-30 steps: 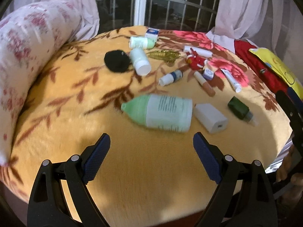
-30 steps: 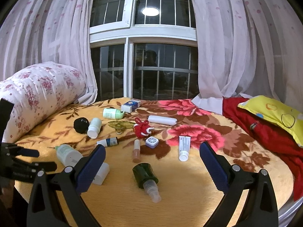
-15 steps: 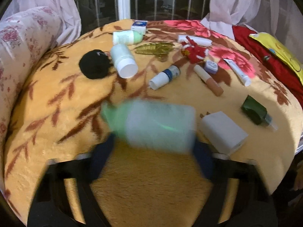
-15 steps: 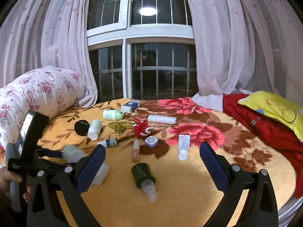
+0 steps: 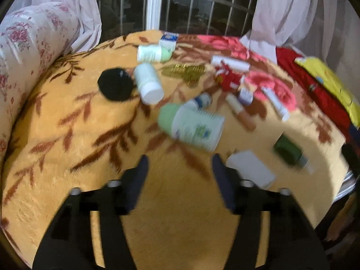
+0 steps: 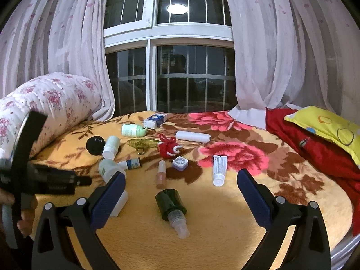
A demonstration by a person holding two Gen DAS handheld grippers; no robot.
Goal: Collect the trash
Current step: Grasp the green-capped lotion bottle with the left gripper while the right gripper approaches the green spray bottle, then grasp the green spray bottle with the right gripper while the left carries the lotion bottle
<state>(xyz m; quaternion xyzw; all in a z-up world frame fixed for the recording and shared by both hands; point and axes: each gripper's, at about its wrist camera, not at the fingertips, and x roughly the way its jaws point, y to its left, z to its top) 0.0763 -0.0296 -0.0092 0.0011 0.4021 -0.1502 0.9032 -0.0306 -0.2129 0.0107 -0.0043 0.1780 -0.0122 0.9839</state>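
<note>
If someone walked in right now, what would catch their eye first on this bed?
The litter of small items strewn across the yellow flowered blanket: tubes, little bottles, a red knitted charm in the middle. Nearest the left gripper, whose jaws are opening with nothing between them, lies a big pale green bottle just beyond the fingertips. A dark green spray bottle lies in front of the open right gripper.

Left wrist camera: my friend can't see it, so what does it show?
The left gripper, its jaws opening, points at a blurred white bottle with a green cap lying beyond its fingertips on an orange flowered blanket, among scattered small bottles and tubes.
</note>
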